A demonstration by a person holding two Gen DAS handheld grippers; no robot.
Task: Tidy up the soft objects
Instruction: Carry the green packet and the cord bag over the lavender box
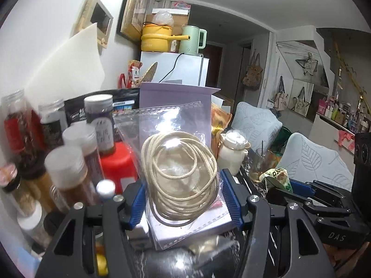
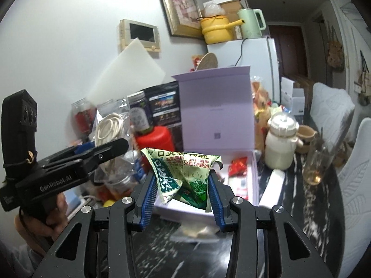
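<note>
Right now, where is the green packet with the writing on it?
The green packet is pinched in the right gripper, centre of the right wrist view, just in front of the open purple box.

Two grippers (image 1: 184, 199) (image 2: 183, 199), one rope bag (image 1: 180, 176), one green packet (image 2: 183, 178), one lilac box (image 2: 215, 111), two chairs (image 1: 255, 120) (image 1: 317, 159)

Colours and patterns. The left tool (image 1: 184, 199) was black with ribbed blue pads (image 1: 136, 205); it gripped a clear plastic bag (image 1: 167, 125) of cream cord (image 1: 179, 176). The right tool (image 2: 183, 197) matched it and gripped a pale green sachet (image 2: 180, 176) printed with dark green characters and a mountain scene. The table (image 2: 299, 199) was black marbled with white. The open box (image 2: 215, 106) was lilac, the pot (image 2: 216, 29) yellow, the kettle (image 2: 251, 24) mint green, the jar lid (image 1: 117, 164) red.
</note>
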